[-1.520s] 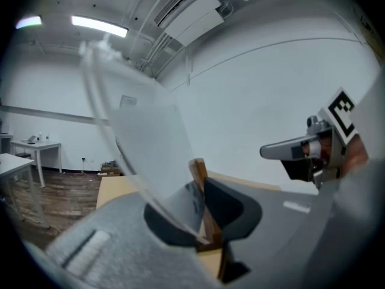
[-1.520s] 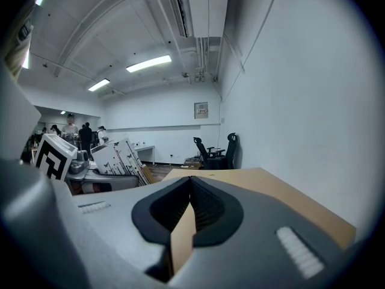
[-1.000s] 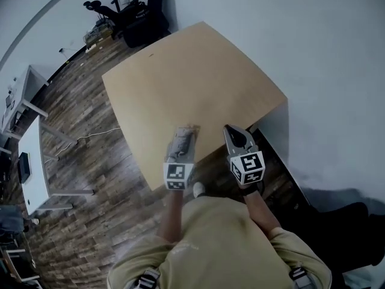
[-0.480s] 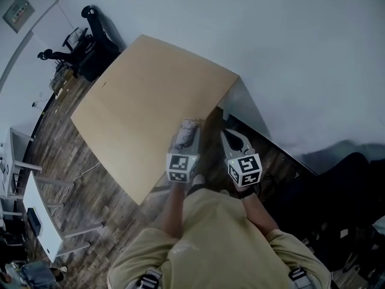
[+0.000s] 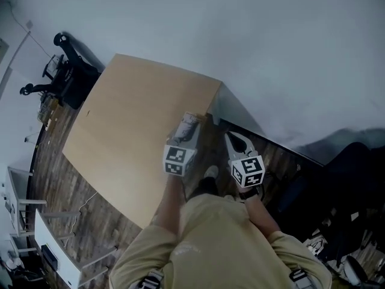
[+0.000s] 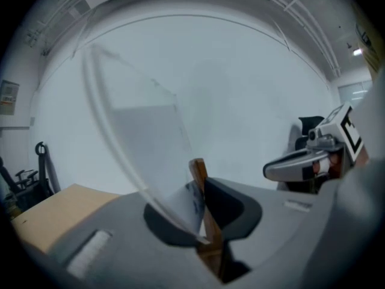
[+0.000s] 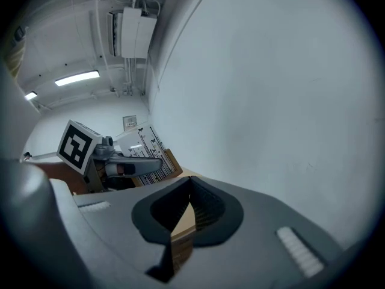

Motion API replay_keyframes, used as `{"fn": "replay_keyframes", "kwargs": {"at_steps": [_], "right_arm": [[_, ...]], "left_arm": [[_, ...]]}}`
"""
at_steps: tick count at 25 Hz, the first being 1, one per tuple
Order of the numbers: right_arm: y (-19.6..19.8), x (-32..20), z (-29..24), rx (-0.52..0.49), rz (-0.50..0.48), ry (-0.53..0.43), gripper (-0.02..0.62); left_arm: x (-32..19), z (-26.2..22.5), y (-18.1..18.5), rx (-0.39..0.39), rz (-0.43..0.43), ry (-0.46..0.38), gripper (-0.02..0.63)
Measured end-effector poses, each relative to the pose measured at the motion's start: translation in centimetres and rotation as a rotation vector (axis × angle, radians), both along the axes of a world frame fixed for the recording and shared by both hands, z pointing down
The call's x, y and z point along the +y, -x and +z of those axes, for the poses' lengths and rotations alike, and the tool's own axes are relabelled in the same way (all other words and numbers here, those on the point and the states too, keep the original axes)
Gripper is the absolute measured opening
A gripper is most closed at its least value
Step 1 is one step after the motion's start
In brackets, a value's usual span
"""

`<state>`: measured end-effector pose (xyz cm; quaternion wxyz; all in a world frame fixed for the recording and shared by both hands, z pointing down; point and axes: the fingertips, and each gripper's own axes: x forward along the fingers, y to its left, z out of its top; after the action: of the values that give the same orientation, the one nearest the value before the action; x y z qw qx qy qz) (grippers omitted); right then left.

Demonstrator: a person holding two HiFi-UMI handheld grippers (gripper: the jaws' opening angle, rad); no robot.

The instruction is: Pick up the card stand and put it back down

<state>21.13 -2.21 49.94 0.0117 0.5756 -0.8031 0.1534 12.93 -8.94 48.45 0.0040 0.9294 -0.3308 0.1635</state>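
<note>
The card stand (image 6: 201, 215) is a clear sheet (image 6: 144, 137) in a small wooden base. My left gripper (image 6: 204, 221) is shut on it, the sheet rising up and left out of the jaws. In the head view the left gripper (image 5: 187, 125) holds the card stand (image 5: 190, 119) above the right edge of the light wooden table (image 5: 132, 131). My right gripper (image 5: 239, 138) hangs beside it over the floor, shut with nothing in it. From the right gripper view (image 7: 191, 188) the left gripper (image 7: 129, 164) and the stand's printed card (image 7: 150, 161) show at the left.
A grey wall (image 5: 271, 53) runs close behind the table's far edge. Dark wooden floor (image 5: 78, 203) lies to the left and below. A black office chair (image 5: 63, 80) stands at the far left corner, white desks (image 5: 54, 261) at the lower left, and dark clutter (image 5: 343, 233) at the lower right.
The head view has swung, so the table now sits further left and the grippers are at its right edge near the wall. The left gripper still holds the card stand.
</note>
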Motion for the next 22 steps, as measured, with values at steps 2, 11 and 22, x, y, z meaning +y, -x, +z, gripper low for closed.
{"fn": "replay_keyframes", "kwargs": {"at_steps": [2,11,22], "right_arm": [[-0.3,-2.4,0.8,0.003,0.019,0.023,0.003],[-0.4,-13.2,4.2,0.003,0.084,0.126,0.005],[-3.2,-18.9,8.9,-0.007,0.223,0.247,0.005]], "left_arm": [[-2.5,1.0,-0.4,-0.009,0.037,0.028,0.043],[-15.2,4.0,-1.0,-0.055,0.157,0.107,0.044],[-25.4,8.9,-3.9,-0.245,0.519,0.094,0.044]]}}
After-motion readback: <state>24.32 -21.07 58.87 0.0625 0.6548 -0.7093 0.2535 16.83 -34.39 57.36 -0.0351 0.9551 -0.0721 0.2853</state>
